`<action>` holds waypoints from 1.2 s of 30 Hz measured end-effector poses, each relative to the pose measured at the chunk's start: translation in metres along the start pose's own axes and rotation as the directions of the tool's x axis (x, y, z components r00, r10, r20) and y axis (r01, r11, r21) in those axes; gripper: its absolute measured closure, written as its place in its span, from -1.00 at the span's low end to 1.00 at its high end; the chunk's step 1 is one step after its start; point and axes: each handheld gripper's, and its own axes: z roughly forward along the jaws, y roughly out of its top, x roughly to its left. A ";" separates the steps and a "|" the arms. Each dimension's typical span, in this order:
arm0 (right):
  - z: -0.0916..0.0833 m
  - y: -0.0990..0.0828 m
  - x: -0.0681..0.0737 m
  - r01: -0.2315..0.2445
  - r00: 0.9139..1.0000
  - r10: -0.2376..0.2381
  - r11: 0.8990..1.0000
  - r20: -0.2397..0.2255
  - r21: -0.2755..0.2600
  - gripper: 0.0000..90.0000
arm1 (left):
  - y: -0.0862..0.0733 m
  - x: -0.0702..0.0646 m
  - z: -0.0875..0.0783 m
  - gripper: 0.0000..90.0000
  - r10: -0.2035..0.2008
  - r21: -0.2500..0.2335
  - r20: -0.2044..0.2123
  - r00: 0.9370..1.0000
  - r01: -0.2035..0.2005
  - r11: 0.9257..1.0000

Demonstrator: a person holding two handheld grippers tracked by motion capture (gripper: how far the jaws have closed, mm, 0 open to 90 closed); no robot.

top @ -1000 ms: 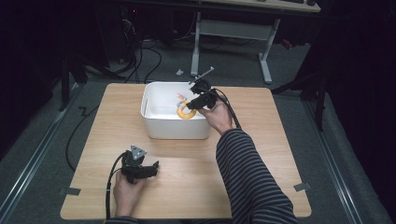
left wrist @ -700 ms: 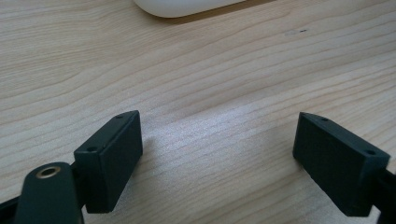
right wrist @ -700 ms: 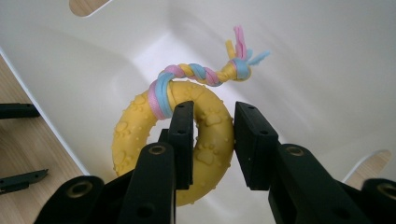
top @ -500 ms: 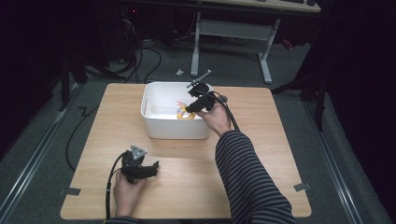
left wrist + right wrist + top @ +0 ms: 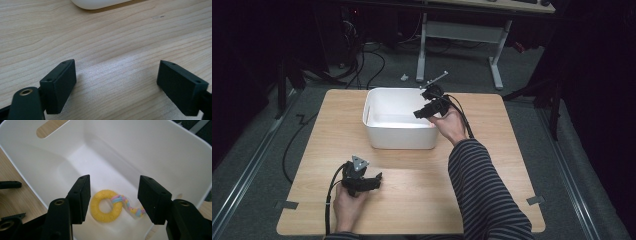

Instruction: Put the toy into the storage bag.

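Since earlier frame, yellow ring toy (image 5: 107, 205) dropped from right gripper (image 5: 428, 111) into white bin (image 5: 377, 134); now lies below spread, empty jaws. Left gripper (image 5: 362, 182) far from bin, wide apart, empty.

Beyond the far edge of the wooden table (image 5: 412, 200) stands a desk frame with white legs (image 5: 459, 35), black cables (image 5: 362, 60) lie on the grey floor (image 5: 257, 145) to its left, and tape patches (image 5: 534, 200) mark the table's near corners.
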 end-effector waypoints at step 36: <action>-0.086 -0.056 -0.039 -0.085 0.994 0.097 0.978 0.055 -0.189 0.00 | 0.000 0.000 0.000 -0.64 -0.002 -0.002 0.000 1.000 0.002 1.000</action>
